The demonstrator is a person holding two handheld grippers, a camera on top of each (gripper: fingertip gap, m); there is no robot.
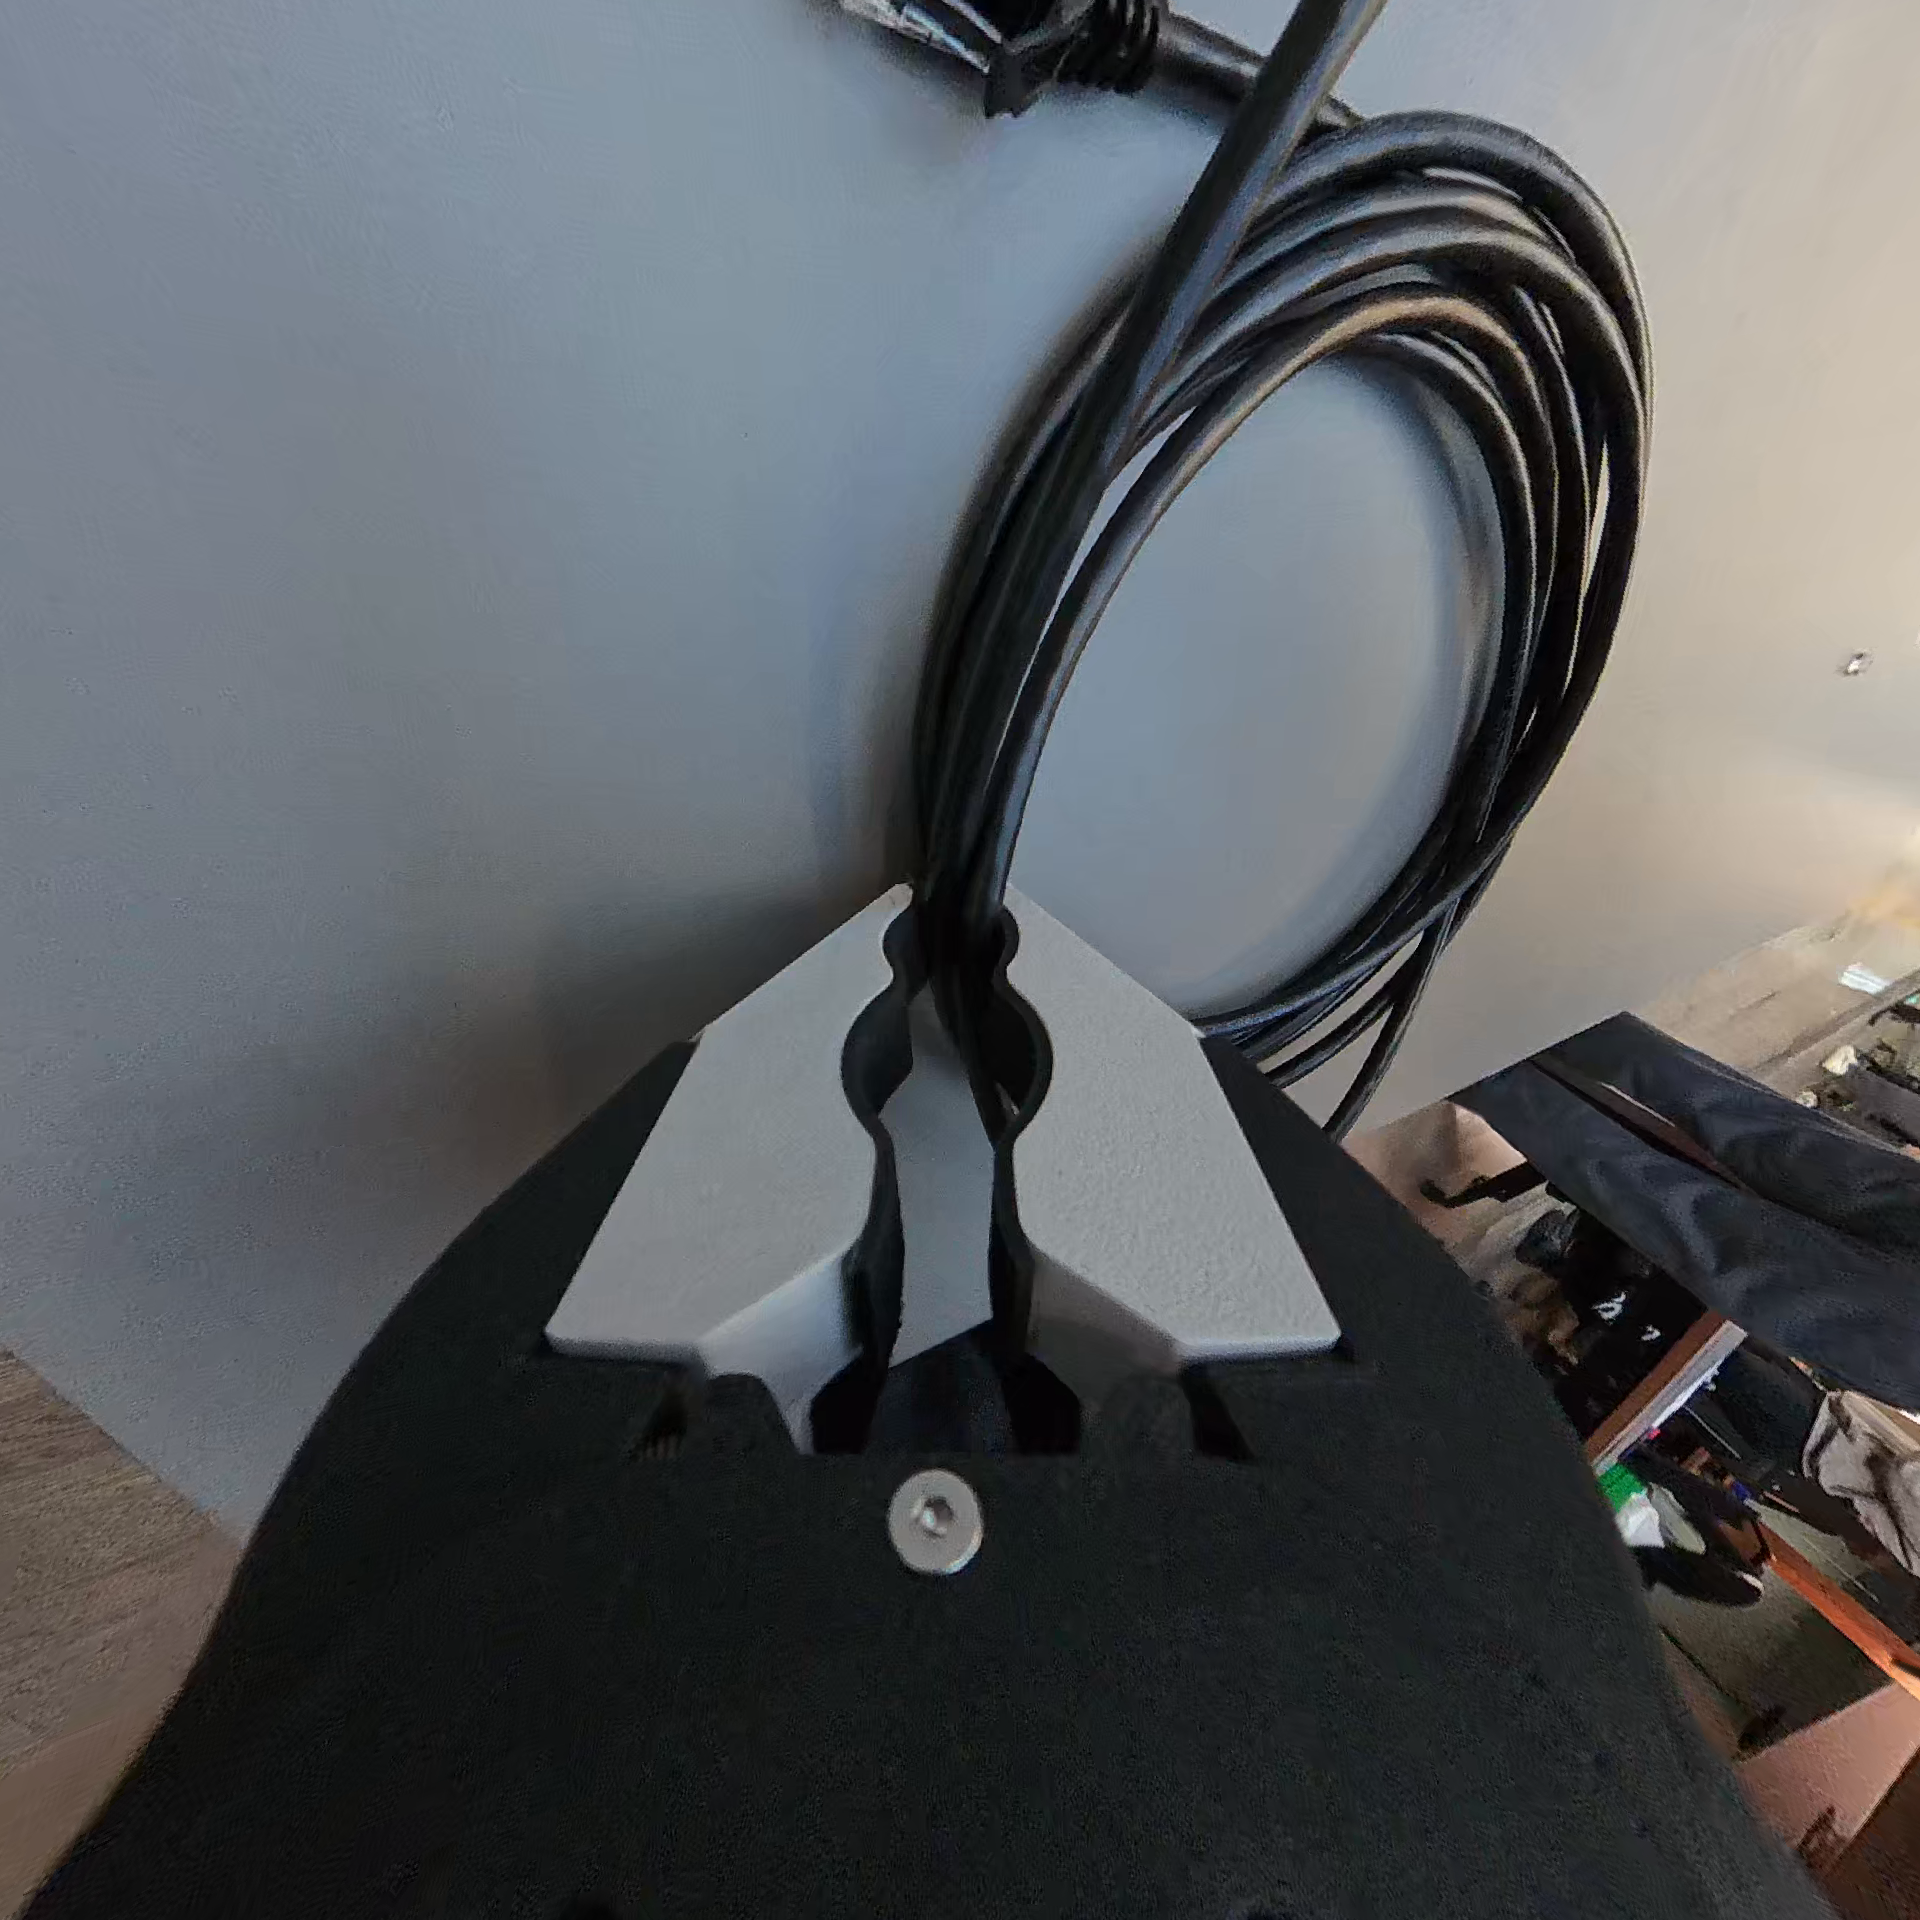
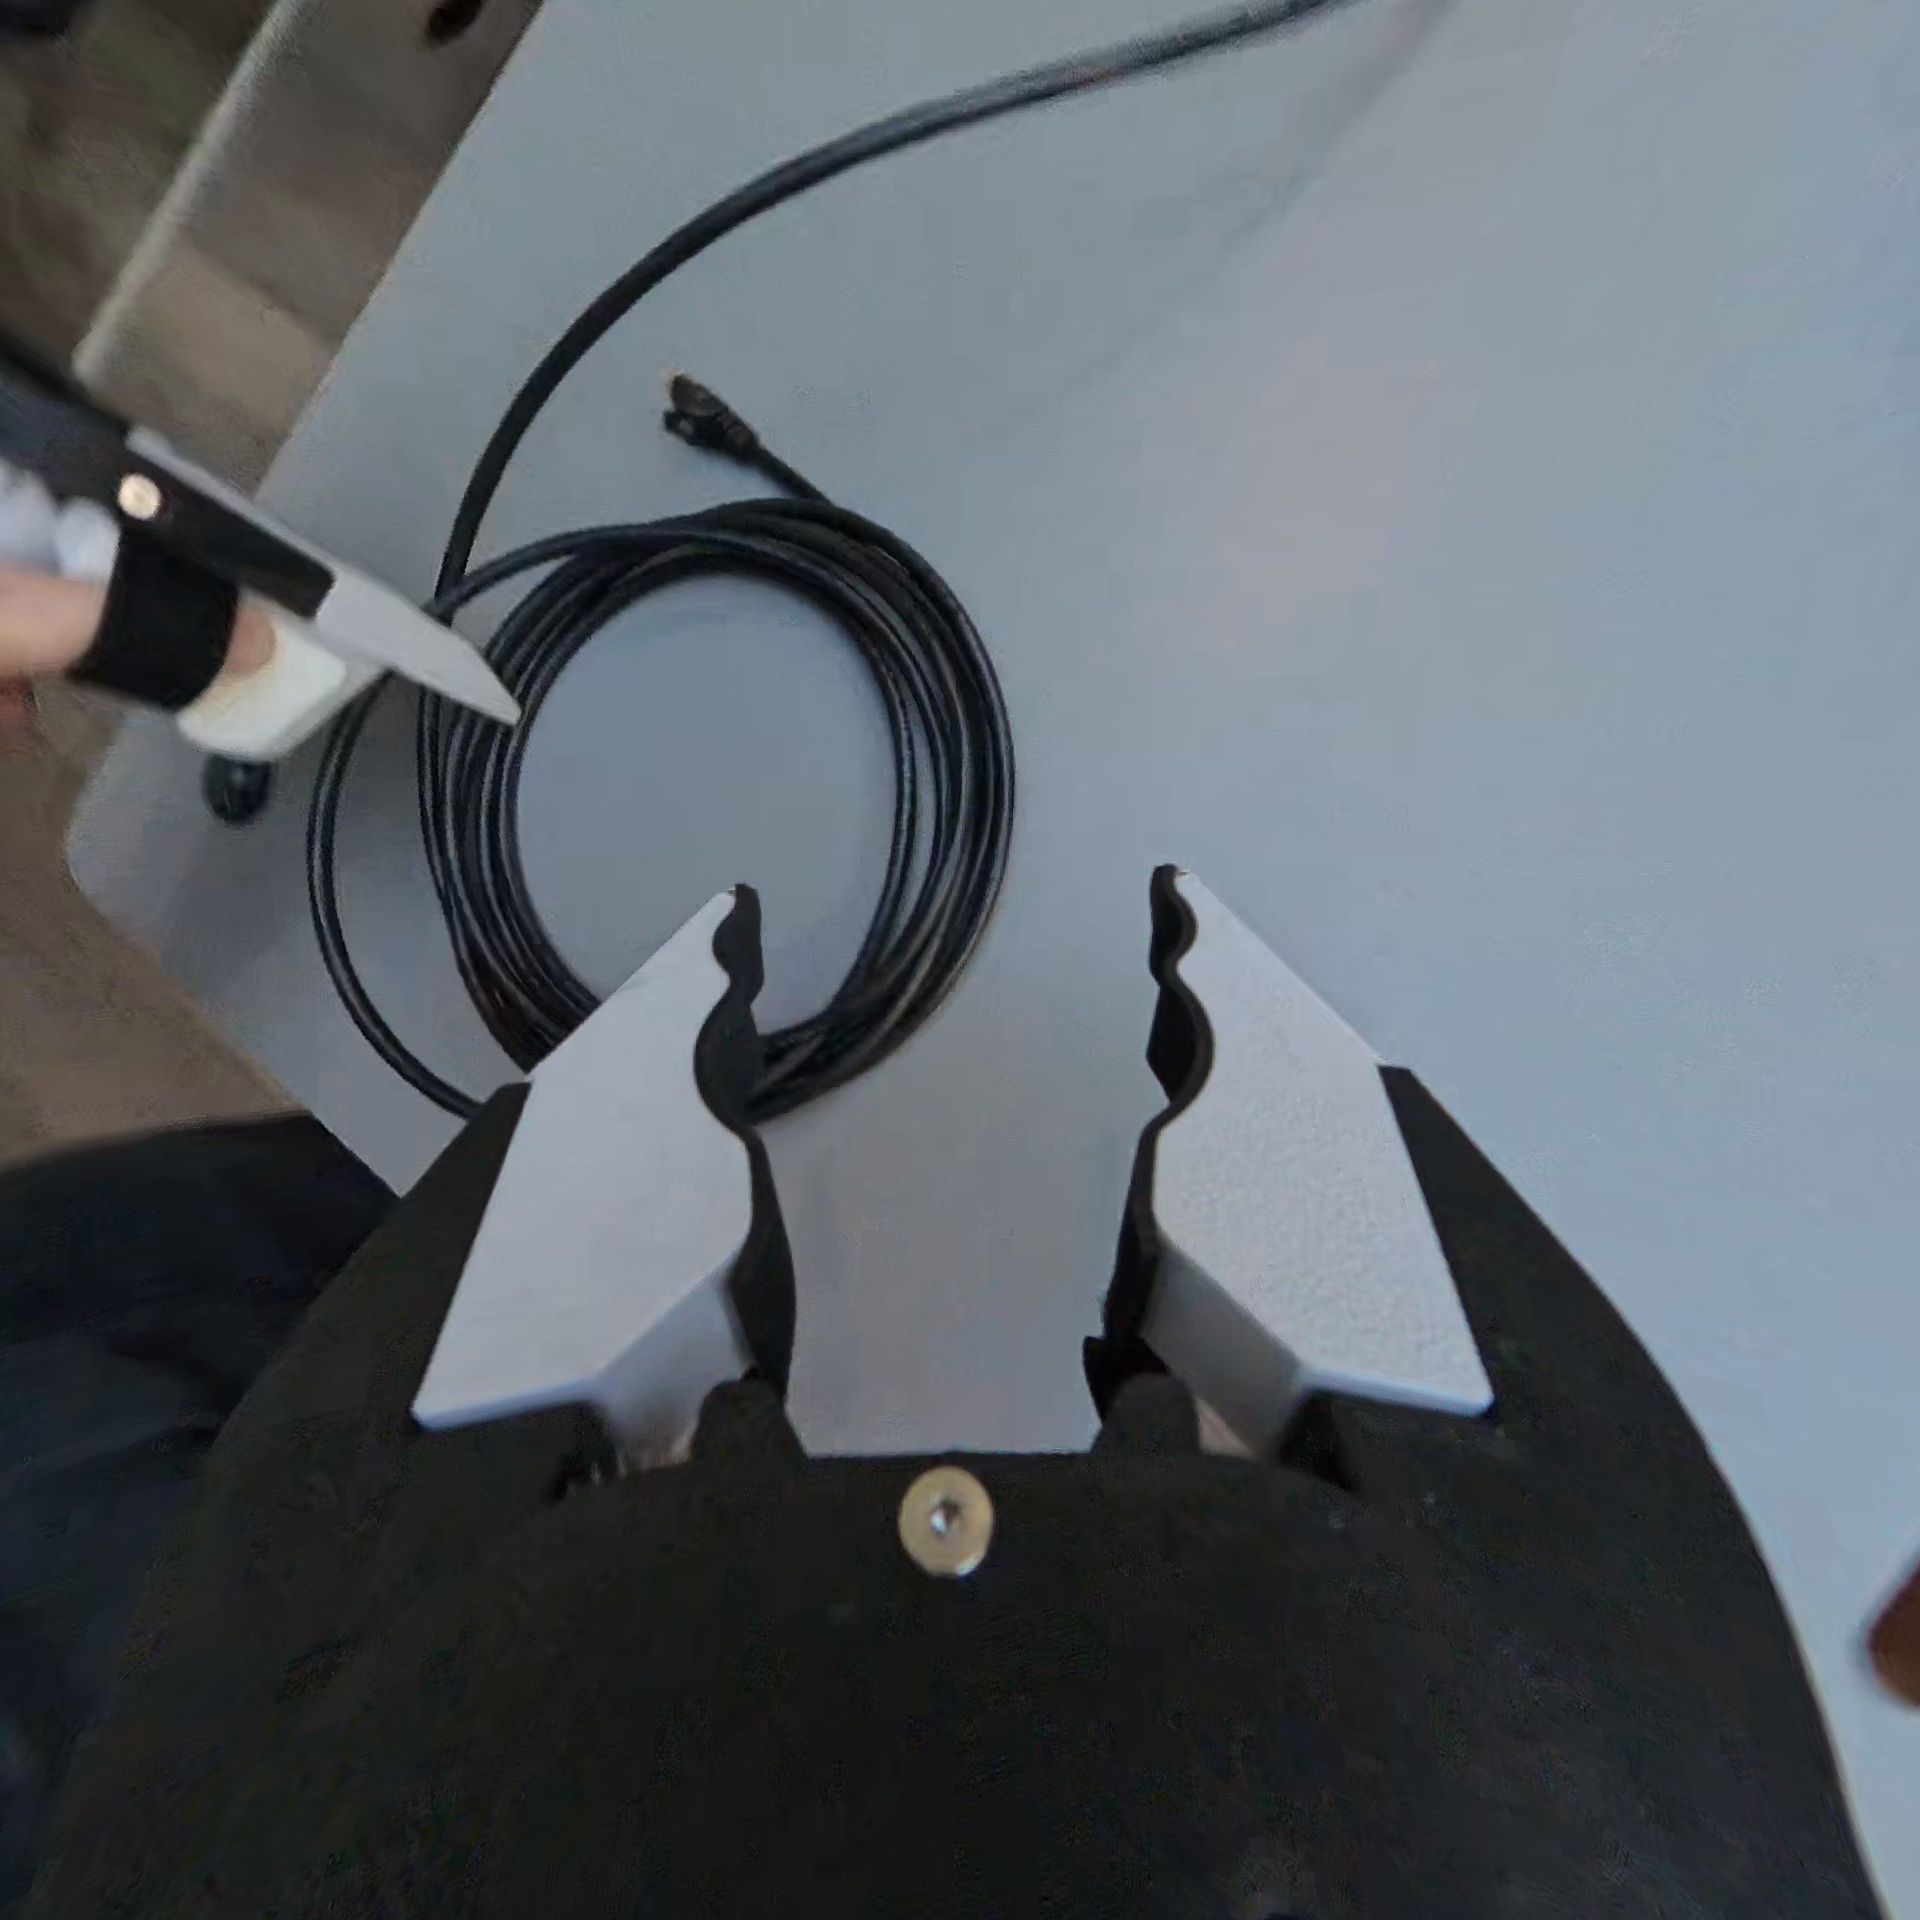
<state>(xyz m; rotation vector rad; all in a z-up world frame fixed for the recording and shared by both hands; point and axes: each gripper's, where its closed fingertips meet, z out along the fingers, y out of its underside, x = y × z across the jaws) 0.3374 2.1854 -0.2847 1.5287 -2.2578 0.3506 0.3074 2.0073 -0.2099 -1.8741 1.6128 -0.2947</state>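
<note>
The left gripper (image 1: 954, 920) has its jaws squeezed tight on several loops of the black cable coil (image 1: 1351, 582), which lies on the grey table (image 1: 416, 520). The right gripper (image 2: 954, 883) has its jaws wide apart and holds nothing; the near side of the coil sits just by its left finger, partly hidden behind it. The cable's plug (image 2: 698, 407) lies just past the far side of the coil, small and blurry, and one loose strand runs off the far edge of the picture.

Left gripper (image 1: 956, 914) fingers (image 1: 1122, 1122) clamped on black cable coil (image 1: 1538, 520), grey tabletop (image 1: 468, 571) beneath.
</note>
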